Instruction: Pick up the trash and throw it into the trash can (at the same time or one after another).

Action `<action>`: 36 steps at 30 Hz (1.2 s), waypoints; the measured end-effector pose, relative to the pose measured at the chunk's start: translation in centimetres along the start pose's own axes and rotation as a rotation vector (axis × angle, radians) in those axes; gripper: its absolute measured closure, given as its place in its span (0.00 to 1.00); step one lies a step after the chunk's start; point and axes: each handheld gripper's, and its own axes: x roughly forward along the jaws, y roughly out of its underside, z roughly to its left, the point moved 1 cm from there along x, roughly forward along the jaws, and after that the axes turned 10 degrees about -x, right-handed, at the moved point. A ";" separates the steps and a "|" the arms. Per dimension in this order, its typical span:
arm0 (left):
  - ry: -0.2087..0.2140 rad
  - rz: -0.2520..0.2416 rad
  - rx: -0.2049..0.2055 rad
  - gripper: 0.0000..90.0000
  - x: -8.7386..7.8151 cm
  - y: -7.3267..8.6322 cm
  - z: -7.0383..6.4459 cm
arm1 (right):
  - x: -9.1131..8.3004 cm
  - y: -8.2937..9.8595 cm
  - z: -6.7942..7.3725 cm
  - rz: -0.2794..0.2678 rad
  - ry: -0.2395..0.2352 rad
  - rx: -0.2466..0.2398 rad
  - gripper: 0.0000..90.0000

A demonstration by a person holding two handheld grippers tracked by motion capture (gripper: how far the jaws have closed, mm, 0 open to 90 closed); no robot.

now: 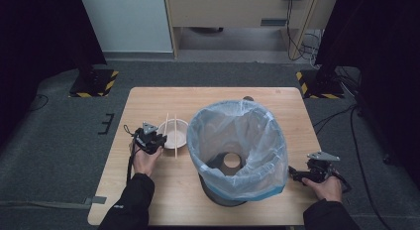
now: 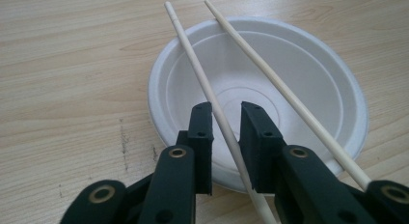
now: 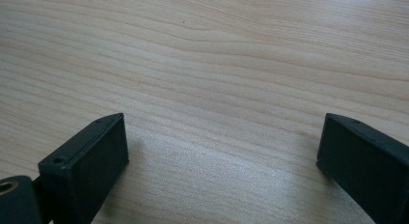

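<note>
Two chopsticks lie across the white bowl [image 2: 260, 98], and I have my left gripper [image 2: 226, 137] straddling the nearer chopstick [image 2: 207, 89], jaws narrowed around it with a sliver of gap on each side, not yet pinching. Its long axis runs straight away from the jaws, so closing should catch it squarely. The other chopstick [image 2: 284, 93] sits just to the right. My right gripper [image 3: 222, 156] idles over bare table [image 3: 202, 64], jaws spread wide, beyond the lined bin [image 1: 237, 150].

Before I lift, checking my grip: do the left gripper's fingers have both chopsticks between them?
No, just the left chopstick runs between the left gripper's fingers; the right chopstick passes outside them.
</note>
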 end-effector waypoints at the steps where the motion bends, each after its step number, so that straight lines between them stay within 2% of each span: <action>1: -0.001 0.003 0.002 0.86 0.0 0.0 0.0 | 0.0 0.0 0.0 0.000 0.000 0.000 0.05; 11: -0.003 0.017 0.004 0.94 0.1 -0.1 -0.1 | 0.0 0.0 0.0 0.000 -0.001 0.000 0.05; 19: 0.001 0.017 0.008 0.95 -0.1 -0.2 -0.1 | 0.0 0.0 0.0 0.000 -0.001 0.000 0.05; 27: 0.002 -0.023 -0.005 0.95 -0.9 -0.7 0.1 | 0.0 0.0 0.0 0.000 -0.001 0.000 0.05; 36: 0.033 -0.120 -0.031 0.95 -3.6 -2.2 0.3 | 0.0 0.0 0.0 0.000 -0.002 0.000 0.05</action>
